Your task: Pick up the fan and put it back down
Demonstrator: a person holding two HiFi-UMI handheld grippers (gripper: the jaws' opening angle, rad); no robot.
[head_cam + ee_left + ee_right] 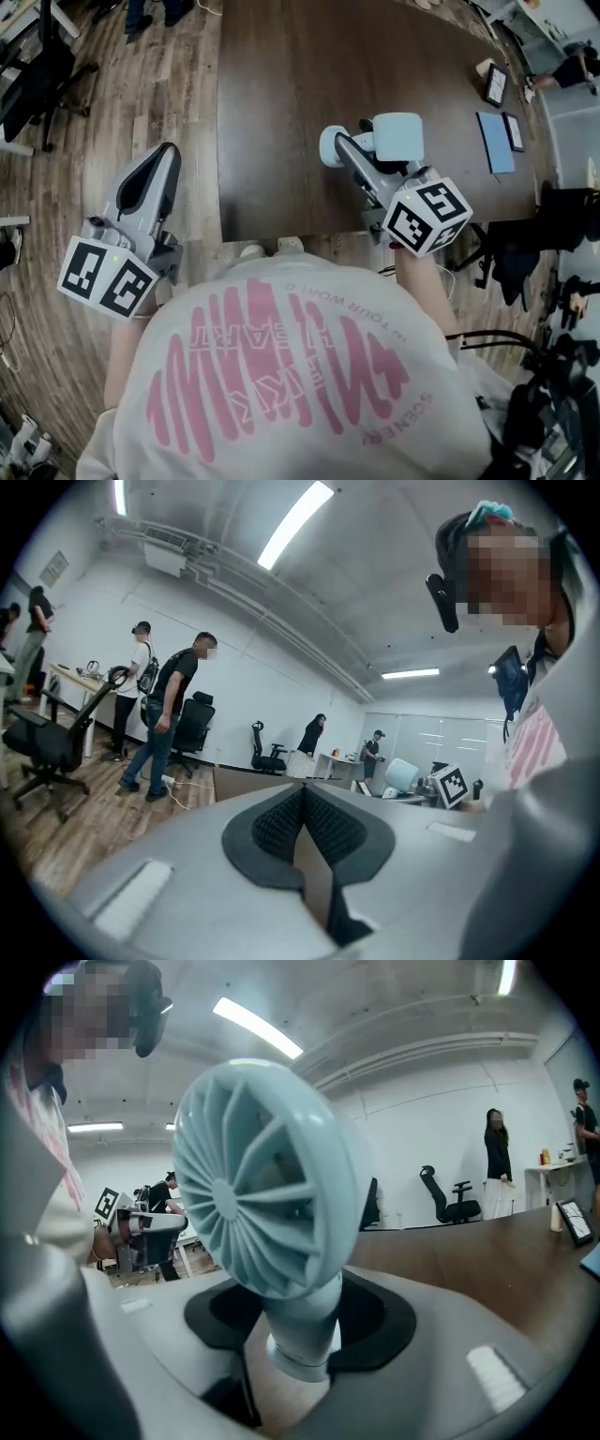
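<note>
The right gripper [300,1321] is clamped on the fan [253,1185] at its stem, with the head just above the jaws and the counter [281,94] beneath. To set it down well, keep the stem upright, lower it until the base sits flat, then release. The left gripper [305,822], jaws together and empty, hangs aside.

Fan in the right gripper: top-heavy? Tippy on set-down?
Probably top-heavy: the fan has a big round head on a narrow neck, so it may tip when set down. It looks like rigid, smooth plastic; clamped at the neck by the right gripper, it could swivel or slip.
</note>
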